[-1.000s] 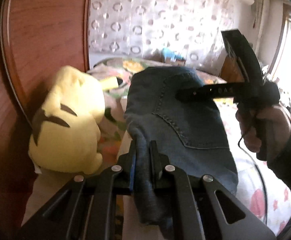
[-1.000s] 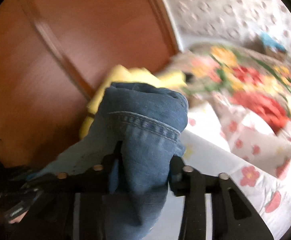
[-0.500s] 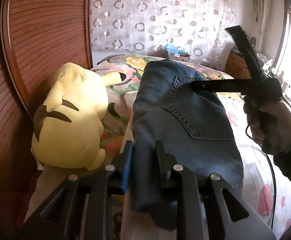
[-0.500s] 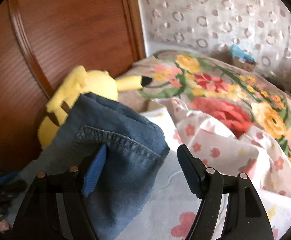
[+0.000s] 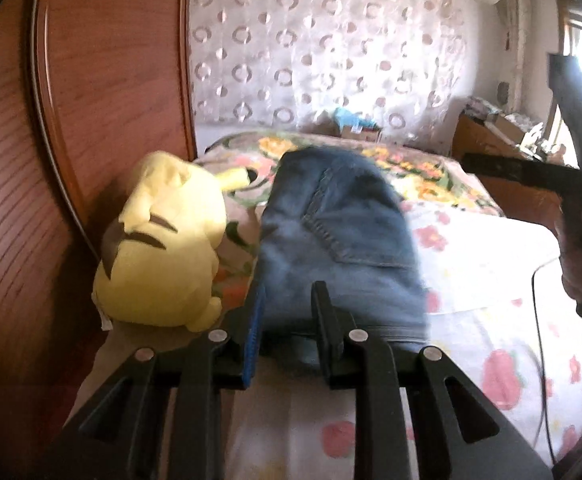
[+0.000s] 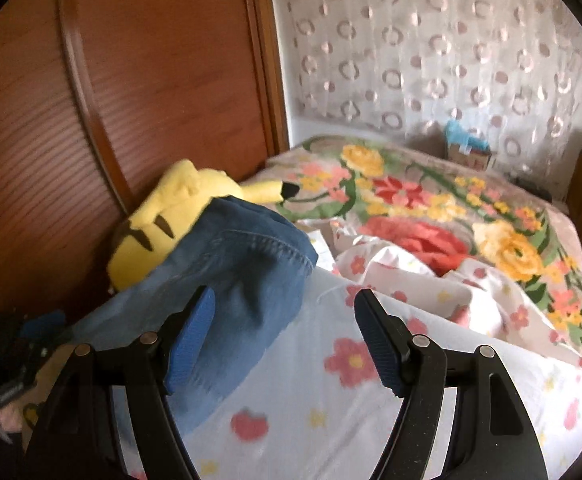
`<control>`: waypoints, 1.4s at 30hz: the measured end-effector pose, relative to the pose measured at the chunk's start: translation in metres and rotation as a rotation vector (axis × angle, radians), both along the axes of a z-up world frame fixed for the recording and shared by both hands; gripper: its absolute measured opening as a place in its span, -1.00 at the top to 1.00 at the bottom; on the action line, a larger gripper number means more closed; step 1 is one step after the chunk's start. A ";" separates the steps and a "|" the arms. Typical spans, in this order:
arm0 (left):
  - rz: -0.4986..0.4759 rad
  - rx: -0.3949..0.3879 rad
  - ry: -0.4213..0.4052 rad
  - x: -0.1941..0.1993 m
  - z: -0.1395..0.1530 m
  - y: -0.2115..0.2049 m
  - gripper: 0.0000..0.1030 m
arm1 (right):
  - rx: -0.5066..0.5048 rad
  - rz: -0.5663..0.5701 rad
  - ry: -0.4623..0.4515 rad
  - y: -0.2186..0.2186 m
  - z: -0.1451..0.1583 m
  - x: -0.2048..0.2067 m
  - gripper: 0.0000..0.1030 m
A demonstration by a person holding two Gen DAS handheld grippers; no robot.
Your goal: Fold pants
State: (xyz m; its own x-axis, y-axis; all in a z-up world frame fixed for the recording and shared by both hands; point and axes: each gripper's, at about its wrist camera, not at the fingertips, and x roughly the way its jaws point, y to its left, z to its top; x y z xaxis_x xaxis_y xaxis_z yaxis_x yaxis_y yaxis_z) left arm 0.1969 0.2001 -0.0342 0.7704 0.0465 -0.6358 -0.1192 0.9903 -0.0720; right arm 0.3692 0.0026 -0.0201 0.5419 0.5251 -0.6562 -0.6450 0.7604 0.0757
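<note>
The folded blue jeans [image 5: 339,240] lie on the flowered bed sheet [image 5: 483,264], back pocket up, beside a yellow plush toy. My left gripper [image 5: 287,312] has its jaws apart, with the near edge of the jeans between them and no firm pinch showing. In the right wrist view the jeans [image 6: 243,280] lie at the left. My right gripper [image 6: 283,312] is wide open and empty, its left finger over the jeans' edge. The right gripper also shows at the right edge of the left wrist view [image 5: 531,168], clear of the jeans.
A yellow plush toy [image 5: 163,240] lies left of the jeans, against a wooden headboard [image 5: 91,80]. A flowered blanket [image 6: 431,208] is bunched on the far side of the bed. A patterned curtain [image 5: 323,40] hangs behind. A wooden cabinet [image 5: 503,144] stands at the right.
Both grippers have let go of the jeans: the right opened first and drew back to the right, then the left jaws spread. The jeans have dropped flat onto the bed.
</note>
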 end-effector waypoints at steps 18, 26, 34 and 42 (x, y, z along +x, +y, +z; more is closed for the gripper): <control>-0.157 0.052 -0.167 -0.082 0.074 -0.124 0.42 | 0.101 -0.149 -0.194 -0.151 0.065 -0.184 -0.45; -0.195 0.062 -0.200 -0.108 0.090 -0.161 0.40 | 0.128 -0.240 -0.276 -0.203 0.081 -0.241 -0.63; -0.201 0.061 -0.210 -0.123 0.099 -0.185 0.29 | 0.133 -0.329 -0.336 -0.242 0.091 -0.279 -0.66; -0.210 0.066 -0.227 -0.136 0.103 -0.206 0.26 | 0.131 -0.434 -0.367 -0.271 0.089 -0.302 -0.66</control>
State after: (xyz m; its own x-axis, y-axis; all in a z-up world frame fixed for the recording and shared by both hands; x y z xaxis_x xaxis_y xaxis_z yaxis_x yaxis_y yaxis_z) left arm 0.0608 -0.0063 0.0689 0.8895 -0.0935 -0.4473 0.1006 0.9949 -0.0080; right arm 0.0673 -0.2684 0.0687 0.9052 0.2683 -0.3295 -0.2782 0.9603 0.0177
